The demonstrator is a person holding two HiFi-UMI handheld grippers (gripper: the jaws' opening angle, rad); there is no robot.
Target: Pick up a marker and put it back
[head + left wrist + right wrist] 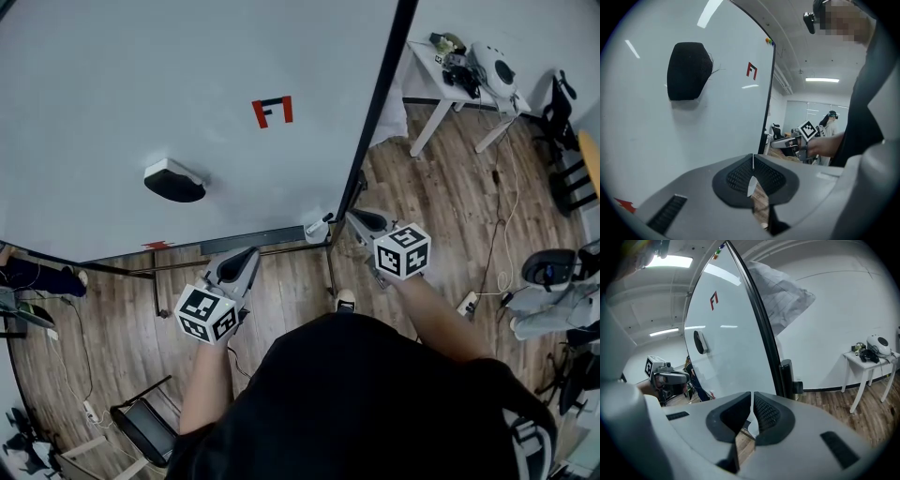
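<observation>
A big whiteboard stands in front of me, with a black-and-white eraser and a red-and-black mark on it. At the right end of its tray sits a small white object with a black tip; whether it is a marker I cannot tell. A red item lies further left on the tray. My left gripper is below the tray, shut and empty. My right gripper is just right of the board's edge, also shut with nothing in it. A black cylinder is fixed to the frame.
A white table with devices stands at the back right. Cables run over the wooden floor. A black chair is at the lower left, and grey equipment at the right edge. A person stands far off.
</observation>
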